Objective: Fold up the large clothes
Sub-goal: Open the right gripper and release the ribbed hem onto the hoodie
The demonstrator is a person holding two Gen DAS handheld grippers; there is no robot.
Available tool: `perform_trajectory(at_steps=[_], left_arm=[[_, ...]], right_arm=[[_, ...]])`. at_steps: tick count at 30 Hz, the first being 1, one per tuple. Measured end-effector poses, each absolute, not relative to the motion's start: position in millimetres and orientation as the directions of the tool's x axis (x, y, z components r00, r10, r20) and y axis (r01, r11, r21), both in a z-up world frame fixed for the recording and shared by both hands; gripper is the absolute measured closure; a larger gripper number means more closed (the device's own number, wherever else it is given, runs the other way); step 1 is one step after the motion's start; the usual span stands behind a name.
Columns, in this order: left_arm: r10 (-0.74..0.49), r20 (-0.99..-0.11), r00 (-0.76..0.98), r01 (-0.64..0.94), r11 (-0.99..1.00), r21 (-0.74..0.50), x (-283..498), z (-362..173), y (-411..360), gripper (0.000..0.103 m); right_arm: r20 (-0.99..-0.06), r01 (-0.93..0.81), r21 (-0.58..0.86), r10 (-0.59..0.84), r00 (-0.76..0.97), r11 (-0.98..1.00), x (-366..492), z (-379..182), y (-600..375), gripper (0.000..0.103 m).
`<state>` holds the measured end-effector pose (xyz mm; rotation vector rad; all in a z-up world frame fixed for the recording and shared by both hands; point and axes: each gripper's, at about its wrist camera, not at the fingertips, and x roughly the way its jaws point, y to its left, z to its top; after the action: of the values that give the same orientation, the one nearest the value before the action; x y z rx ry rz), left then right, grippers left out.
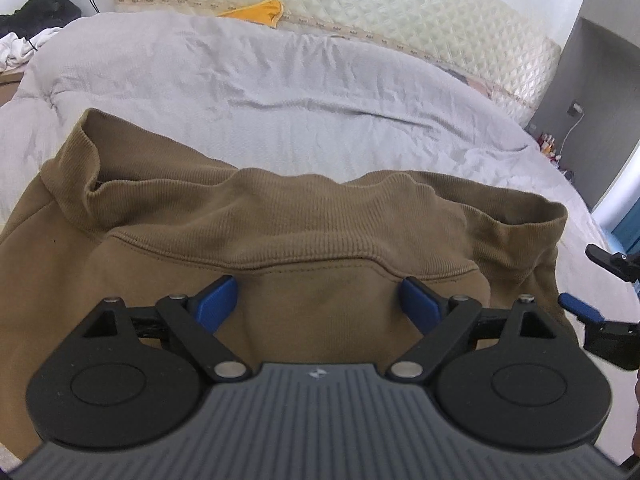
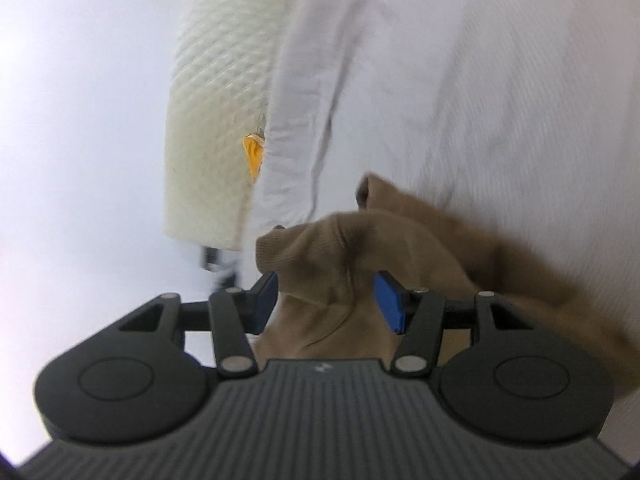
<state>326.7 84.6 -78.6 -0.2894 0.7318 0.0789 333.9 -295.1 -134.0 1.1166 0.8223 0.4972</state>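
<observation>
A brown sweatshirt (image 1: 248, 232) lies on the grey bed cover (image 1: 280, 92), its ribbed hem band towards the far side. My left gripper (image 1: 318, 300) is open, its blue pads wide apart over the fabric just below the hem seam. My right gripper (image 1: 588, 304) shows at the right edge of the left wrist view, beside the hem's right corner. In the right wrist view, which is rolled sideways and blurred, the right gripper (image 2: 326, 300) has its blue pads on either side of a bunched piece of the sweatshirt (image 2: 340, 248); I cannot tell whether they pinch it.
A quilted cream mattress (image 1: 360, 4) leans against the wall behind the bed, with an orange cloth (image 1: 260, 10) tucked at its base. Dark and white clothes (image 1: 32, 24) are piled at the far left. A grey wall with a socket and cable (image 1: 576, 112) stands right.
</observation>
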Motion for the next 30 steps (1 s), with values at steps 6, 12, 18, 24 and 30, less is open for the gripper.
perform_trajectory(at_steps=[6, 12, 18, 24, 30], left_arm=[[-0.014, -0.623, 0.782, -0.149, 0.967, -0.208, 317, -82, 83, 0.011], [-0.011, -0.587, 0.810, -0.104, 0.981, -0.162, 307, -79, 80, 0.017], [-0.049, -0.562, 0.826, -0.085, 0.974, -0.210, 302, -83, 94, 0.023], [-0.077, -0.564, 0.822, -0.074, 0.968, -0.240, 316, -93, 104, 0.023], [-0.059, -0.585, 0.809, -0.095, 0.969, -0.229, 337, -97, 104, 0.023]], right_arm=[[-0.375, -0.187, 0.783, 0.690, 0.619, 0.593, 328, -113, -262, 0.046], [-0.500, -0.336, 0.612, 0.680, 0.537, 0.716, 335, -119, -197, 0.046], [-0.551, -0.382, 0.455, 0.591, 0.589, 0.804, 336, -126, -174, 0.046], [-0.574, -0.367, 0.432, 0.565, 0.593, 0.824, 342, -136, -165, 0.047], [-0.595, -0.357, 0.392, 0.530, 0.605, 0.848, 357, -143, -150, 0.048]])
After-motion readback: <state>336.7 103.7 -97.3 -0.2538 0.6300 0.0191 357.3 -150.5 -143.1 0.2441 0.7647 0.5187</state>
